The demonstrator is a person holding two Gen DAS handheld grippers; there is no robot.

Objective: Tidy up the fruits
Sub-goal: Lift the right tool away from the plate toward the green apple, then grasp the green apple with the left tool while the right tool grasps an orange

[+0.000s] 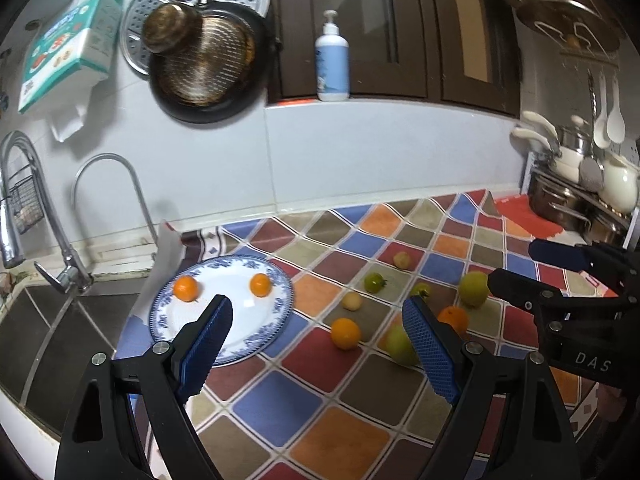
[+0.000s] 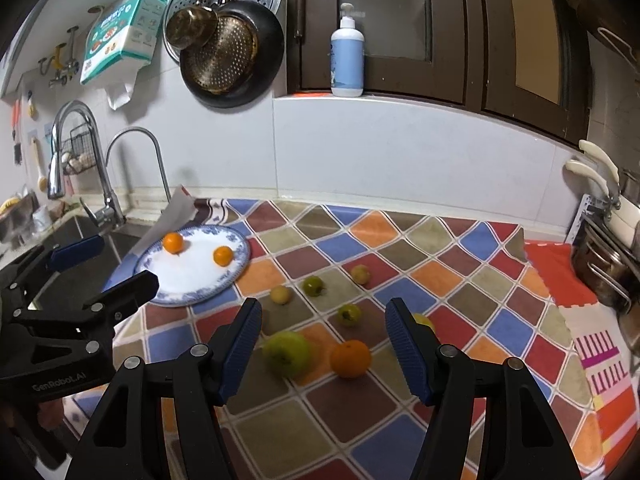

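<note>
A blue-rimmed white plate [image 1: 224, 280] [image 2: 188, 276] lies at the left end of the checkered cloth with two oranges [image 1: 186, 288] [image 1: 260, 285] on it. Loose on the cloth are an orange [image 1: 345, 333], another orange [image 2: 350, 358], a green apple [image 2: 287, 353], a second apple [image 1: 474, 288] and several small green and yellowish fruits [image 2: 313, 286]. My left gripper [image 1: 318, 320] hangs open between the plate and the loose fruit, holding nothing. My right gripper [image 2: 324, 328] stands open above the apple and orange, empty. Each gripper shows in the other's view [image 1: 532, 272] [image 2: 104, 268].
A sink [image 1: 52, 340] with two faucets [image 2: 76, 140] sits left of the plate. Pans [image 1: 204, 60] hang on the back wall, and a pump bottle [image 2: 347, 60] stands on the window sill. Steel pots [image 1: 580, 208] crowd the right end of the counter.
</note>
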